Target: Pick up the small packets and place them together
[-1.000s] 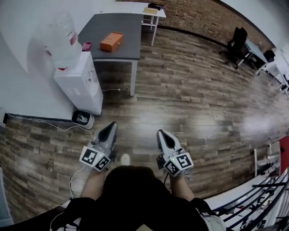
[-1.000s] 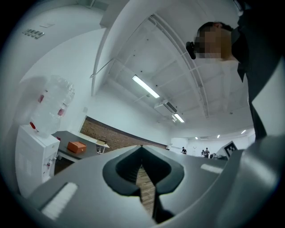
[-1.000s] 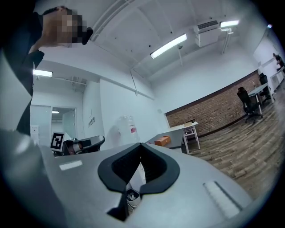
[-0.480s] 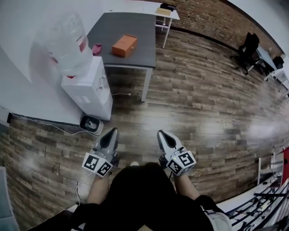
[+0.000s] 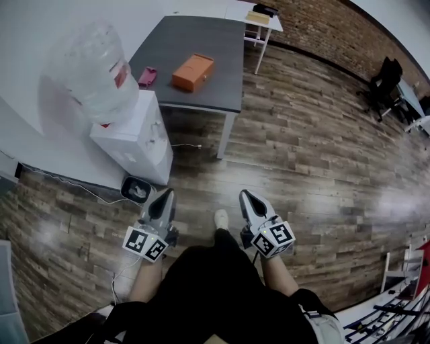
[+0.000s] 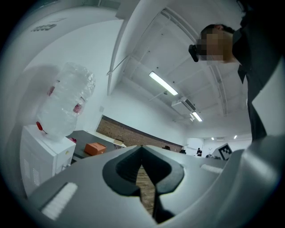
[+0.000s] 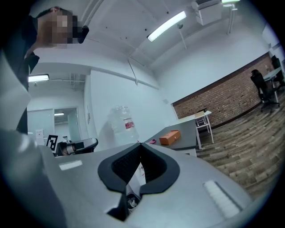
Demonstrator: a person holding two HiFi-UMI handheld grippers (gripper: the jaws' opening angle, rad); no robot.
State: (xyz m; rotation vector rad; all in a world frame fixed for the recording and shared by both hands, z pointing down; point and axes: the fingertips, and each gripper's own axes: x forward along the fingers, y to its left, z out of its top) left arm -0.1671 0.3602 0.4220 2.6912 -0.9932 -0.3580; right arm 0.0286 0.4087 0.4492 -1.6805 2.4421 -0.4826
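Observation:
A small pink packet lies on the grey table at the far left, beside an orange box. The same pink packet and orange box appear small and distant in the right gripper view. Both grippers are held low in front of the person, over the wooden floor and well short of the table. My left gripper has its jaws closed tip to tip with nothing in them. My right gripper is likewise shut and empty.
A white water dispenser with a clear bottle stands against the wall, between me and the table. A small bin sits at its foot with a cable nearby. A white desk and an office chair stand farther off.
The table, dispenser and bin have drawn nearer and shifted right in the head view as the person walks forward. Both grippers keep the same pose, shut.

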